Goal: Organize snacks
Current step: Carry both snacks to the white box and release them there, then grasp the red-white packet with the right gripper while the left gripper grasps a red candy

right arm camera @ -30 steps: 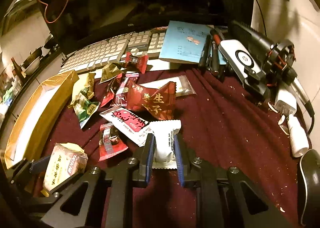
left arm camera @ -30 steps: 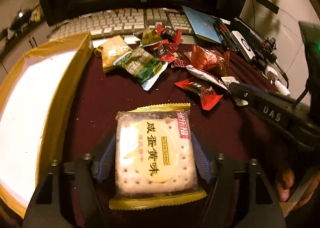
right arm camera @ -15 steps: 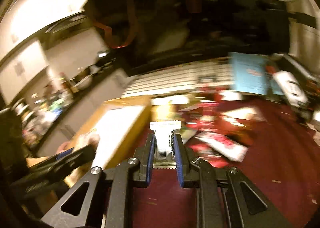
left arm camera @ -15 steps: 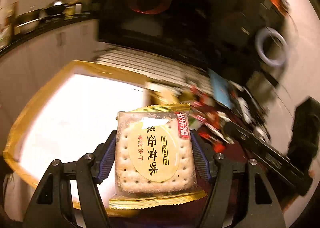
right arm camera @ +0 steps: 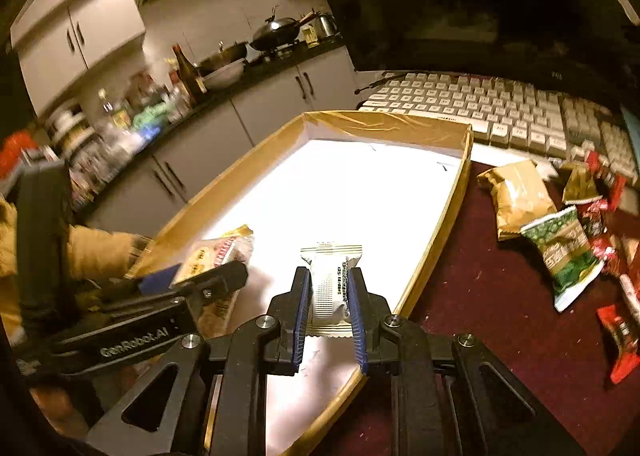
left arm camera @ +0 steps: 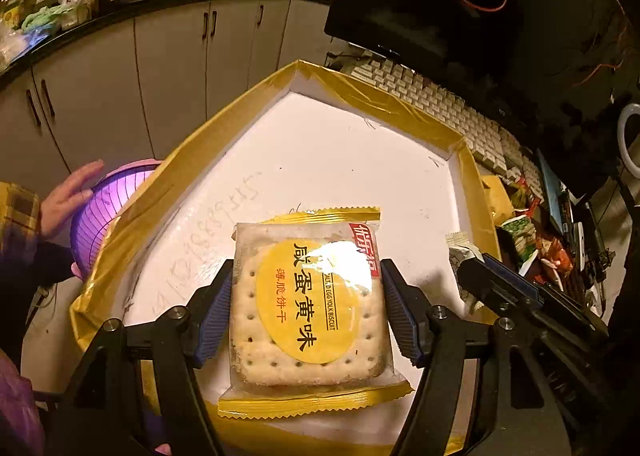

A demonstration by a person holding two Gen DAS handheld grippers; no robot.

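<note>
My left gripper (left arm camera: 306,310) is shut on a yellow salted egg yolk biscuit packet (left arm camera: 308,308) and holds it over the white floor of a shallow box with gold-taped walls (left arm camera: 384,100). My right gripper (right arm camera: 328,310) is shut on a small white snack packet (right arm camera: 330,280) over the near part of the same box (right arm camera: 400,126). In the right wrist view the left gripper (right arm camera: 192,276) with the biscuit packet (right arm camera: 216,252) is to the left. In the left wrist view the right gripper (left arm camera: 472,268) is at the right.
Loose snacks lie on the maroon cloth (right arm camera: 500,316) right of the box: a gold bag (right arm camera: 516,200), a green bag (right arm camera: 564,252), several red packets (right arm camera: 616,332). A keyboard (right arm camera: 500,108) lies behind. A purple bowl (left arm camera: 104,208) and a hand (left arm camera: 66,196) sit left of the box.
Both grippers have swung left from the snack pile on the cloth to above the box, each still carrying its packet.
</note>
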